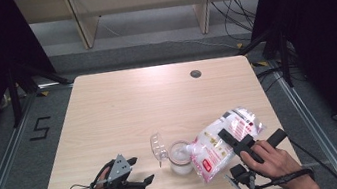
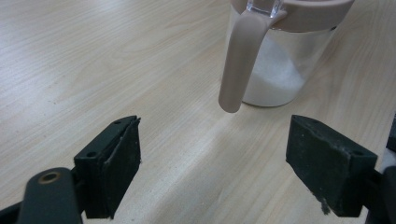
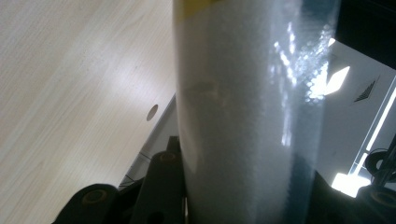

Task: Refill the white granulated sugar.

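Our right tongs (image 1: 231, 140) are clamped across the bag (image 1: 224, 143), jaws pressed into its sides about midway along, and they hold it tilted with its lower corner over the mouth of the jar (image 1: 181, 158). In the right gripper view the bag (image 3: 243, 121) rises straight up between the jaws, packed with fine white grains under a glossy film.

We judge it a soft, shifting load: the film is slick and dents under pressure, and the grains will slump toward whichever end hangs lowest, so the weight moves as we tip. A grip across the full middle, where the contents give the jaws something to bite on, looks safer than pinching an empty edge. It does not look fragile, though a hard squeeze could force grains out of the open corner.

Our left tongs (image 1: 137, 172) stand apart and hold nothing, resting low near the desk (image 1: 123, 106) edge, a short way left of the jar. From the left gripper view the jar (image 2: 280, 60) sits just ahead of the open jaws, partly filled with white grains, its beige handle (image 2: 240, 56) hanging toward us. Its clear lid (image 1: 158, 146) stands flipped open on the left side. The jar looks rigid and smooth-walled; the handle or the rim band would be the natural hold for steadying it.
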A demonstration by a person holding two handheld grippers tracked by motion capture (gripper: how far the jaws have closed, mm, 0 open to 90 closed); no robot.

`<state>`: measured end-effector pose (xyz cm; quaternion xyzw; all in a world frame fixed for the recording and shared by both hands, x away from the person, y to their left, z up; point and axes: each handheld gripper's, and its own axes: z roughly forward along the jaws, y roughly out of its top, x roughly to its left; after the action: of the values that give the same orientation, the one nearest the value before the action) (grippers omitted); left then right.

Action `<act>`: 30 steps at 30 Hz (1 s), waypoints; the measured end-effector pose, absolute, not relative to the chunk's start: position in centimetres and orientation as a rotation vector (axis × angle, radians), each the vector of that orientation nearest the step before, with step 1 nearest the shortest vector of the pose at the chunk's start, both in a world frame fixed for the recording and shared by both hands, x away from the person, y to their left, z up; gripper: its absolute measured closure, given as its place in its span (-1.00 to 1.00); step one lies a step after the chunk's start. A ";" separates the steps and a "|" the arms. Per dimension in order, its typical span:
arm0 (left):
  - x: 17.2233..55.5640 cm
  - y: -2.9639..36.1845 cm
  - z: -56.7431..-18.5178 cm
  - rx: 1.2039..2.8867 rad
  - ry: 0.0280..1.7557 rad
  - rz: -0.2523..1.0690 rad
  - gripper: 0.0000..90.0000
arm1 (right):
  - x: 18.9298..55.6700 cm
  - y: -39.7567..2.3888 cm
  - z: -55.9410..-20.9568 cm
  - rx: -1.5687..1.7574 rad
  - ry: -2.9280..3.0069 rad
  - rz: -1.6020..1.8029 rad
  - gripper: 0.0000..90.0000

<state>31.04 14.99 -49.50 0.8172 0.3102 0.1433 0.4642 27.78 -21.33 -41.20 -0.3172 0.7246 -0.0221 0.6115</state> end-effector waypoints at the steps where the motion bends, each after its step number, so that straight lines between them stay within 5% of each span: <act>1: 31.1 15.0 -49.5 2.012 0.762 0.355 -0.61 | 27.8 -21.3 -41.2 -0.731 1.671 -0.050 0.65; 30: 31.1 15.0 -49.5 2.007 0.760 0.354 -0.61 | 27.8 -21.3 -41.2 -0.729 1.667 -0.037 0.66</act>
<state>31.08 15.04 -49.48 0.8171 0.3093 0.1442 0.4647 27.76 -21.34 -41.17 -0.3162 0.7232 -0.0161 0.6138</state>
